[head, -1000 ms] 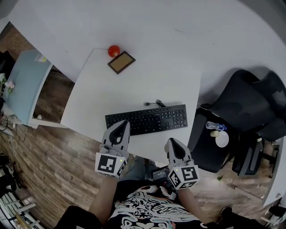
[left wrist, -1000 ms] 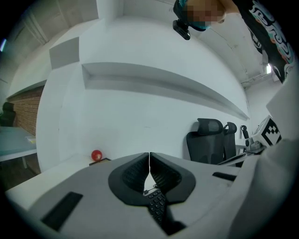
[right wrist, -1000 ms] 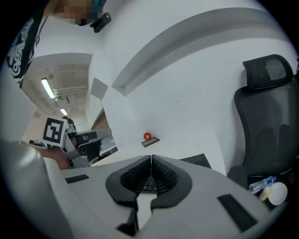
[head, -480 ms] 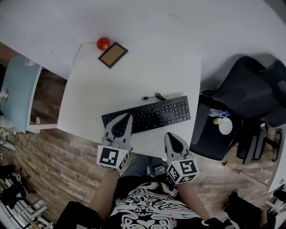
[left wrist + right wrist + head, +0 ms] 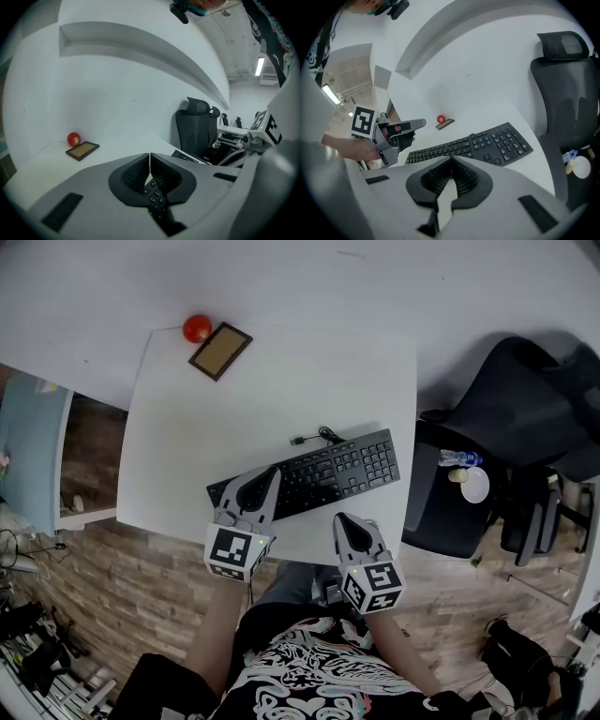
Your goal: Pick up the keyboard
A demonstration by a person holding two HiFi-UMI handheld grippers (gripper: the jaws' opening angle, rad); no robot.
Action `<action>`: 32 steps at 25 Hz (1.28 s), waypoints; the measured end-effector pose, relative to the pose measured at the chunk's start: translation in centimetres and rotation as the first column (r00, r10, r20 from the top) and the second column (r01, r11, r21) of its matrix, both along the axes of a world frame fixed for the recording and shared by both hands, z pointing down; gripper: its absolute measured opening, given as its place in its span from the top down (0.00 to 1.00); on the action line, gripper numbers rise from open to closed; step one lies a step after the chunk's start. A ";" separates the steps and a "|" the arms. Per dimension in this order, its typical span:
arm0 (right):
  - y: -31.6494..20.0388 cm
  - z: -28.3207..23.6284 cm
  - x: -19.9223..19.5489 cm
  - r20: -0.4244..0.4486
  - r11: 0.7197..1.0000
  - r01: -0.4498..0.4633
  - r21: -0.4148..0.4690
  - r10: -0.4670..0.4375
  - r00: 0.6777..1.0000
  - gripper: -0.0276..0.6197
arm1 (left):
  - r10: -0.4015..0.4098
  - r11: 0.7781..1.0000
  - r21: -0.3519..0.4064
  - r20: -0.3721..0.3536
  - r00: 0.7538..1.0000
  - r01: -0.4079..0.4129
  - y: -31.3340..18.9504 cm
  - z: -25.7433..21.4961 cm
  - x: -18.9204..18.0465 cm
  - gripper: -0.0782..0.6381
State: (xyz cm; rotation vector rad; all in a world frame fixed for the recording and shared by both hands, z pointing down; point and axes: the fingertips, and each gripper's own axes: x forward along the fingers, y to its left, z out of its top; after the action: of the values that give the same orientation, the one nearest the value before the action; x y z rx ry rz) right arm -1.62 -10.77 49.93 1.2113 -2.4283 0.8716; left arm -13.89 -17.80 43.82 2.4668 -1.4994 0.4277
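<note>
On the white table (image 5: 281, 381), print on the keyboard (image 5: 325, 472) is illegible.

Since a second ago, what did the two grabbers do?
Both moved toward the keyboard. The left gripper is now over its left end, and the right gripper is over the table's front edge, just short of it. Both are shut as before and hold nothing. The keyboard, red ball and small frame lie where they were.
</note>
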 end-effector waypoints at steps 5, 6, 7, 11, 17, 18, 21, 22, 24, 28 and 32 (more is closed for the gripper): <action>-0.2 2.2 0.4 0.004 0.996 -0.059 -0.068 0.059 0.998 0.91 | 0.113 0.990 -0.086 -0.005 0.994 -0.113 -0.9 2.4 1.3 0.86; -0.3 2.6 0.4 0.002 0.995 -0.066 -0.079 0.066 0.998 0.91 | 0.128 0.987 -0.100 0.003 0.992 -0.127 -1.1 2.8 1.4 0.86; -0.3 2.9 0.4 0.002 0.993 -0.071 -0.089 0.071 0.997 0.91 | 0.143 0.984 -0.112 0.015 0.990 -0.140 -1.3 3.3 1.6 0.86; -0.1 3.2 0.2 0.026 0.989 -0.078 -0.126 0.082 0.996 0.91 | 0.199 0.968 -0.165 0.029 0.980 -0.191 -1.8 4.6 1.9 0.86; -0.2 4.1 -0.1 0.061 0.980 -0.090 -0.179 0.102 0.993 0.91 | 0.289 0.924 -0.269 0.030 0.957 -0.271 -2.3 6.8 2.7 0.86; -0.2 4.3 -0.2 0.068 0.978 -0.092 -0.189 0.107 0.992 0.91 | 0.300 0.917 -0.283 0.028 0.953 -0.281 -2.3 7.0 2.8 0.86; -0.2 4.6 -0.6 0.080 0.974 -0.093 -0.205 0.112 0.991 0.91 | 0.337 0.894 -0.320 0.020 0.941 -0.313 -2.4 7.6 3.0 0.78; -0.2 4.6 -0.7 0.083 0.973 -0.093 -0.210 0.112 0.990 0.91 | 0.353 0.884 -0.332 0.014 0.936 -0.328 -2.4 7.8 3.1 0.71; -0.3 4.7 -1.0 0.091 0.971 -0.092 -0.219 0.114 0.989 0.91 | 0.389 0.863 -0.354 0.009 0.921 -0.360 -2.6 8.2 3.5 0.67; -0.8 4.8 -1.1 0.098 0.968 -0.104 -0.227 0.129 0.987 0.91 | 0.471 0.812 -0.405 0.030 0.882 -0.420 -3.0 9.2 4.0 0.64; -1.0 4.5 -0.9 0.078 0.973 -0.123 -0.198 0.140 0.987 0.88 | 0.537 0.725 -0.503 -0.015 0.843 -0.471 -2.6 10.5 4.3 0.61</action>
State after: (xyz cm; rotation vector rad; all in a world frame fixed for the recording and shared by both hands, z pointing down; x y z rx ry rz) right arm -2.56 -11.79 54.45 1.2962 -2.2881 1.1951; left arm -9.62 -20.38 54.28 2.4046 -0.5881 0.9557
